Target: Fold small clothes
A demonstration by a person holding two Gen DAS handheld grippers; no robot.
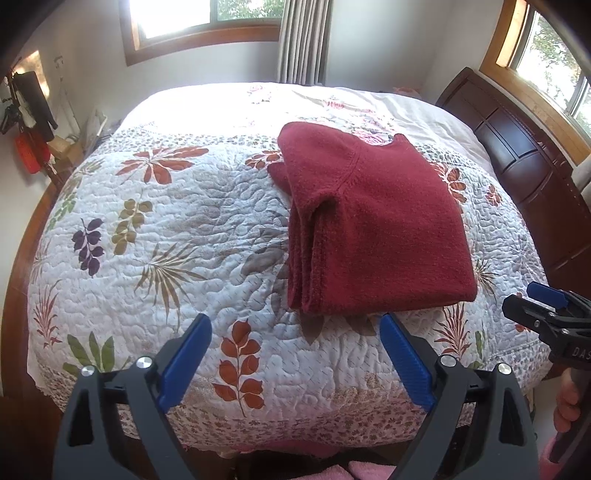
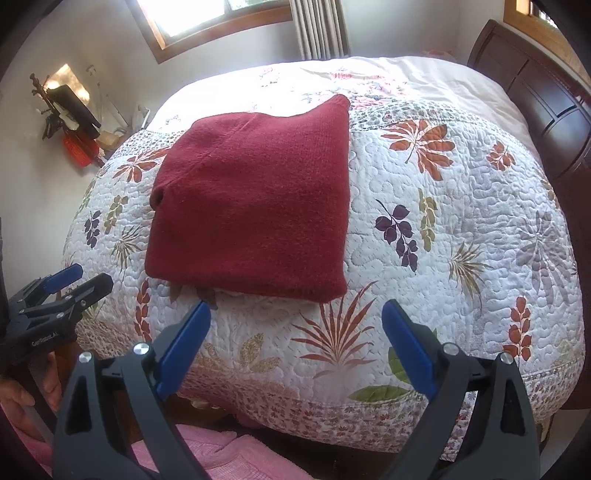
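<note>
Blue-padded jaws of the left gripper point(image 1: 295, 354) and right gripper point(image 2: 295, 343) were held wide apart with nothing between them, above the bed's near edge. Beyond them, a folded red sweater point(image 1: 373, 229) was laid on the leaf-patterned quilt point(image 1: 177, 236).

Folded red sweater point(image 1: 373, 221) on a leaf-patterned quilt point(image 1: 177, 236), seen from the left gripper point(image 1: 295, 332).

The sweater lies flat in stacked layers, neckline toward the dark wooden headboard point(image 1: 517, 155), its near edge just beyond the left gripper, whose blue-padded fingers point(image 1: 192, 354) stand wide apart over the quilt, holding nothing. The right gripper point(image 1: 543, 306) enters at the right edge above a hand point(image 1: 567, 402), clear of the sweater. Two windows point(image 1: 177, 18) light the room.
</note>
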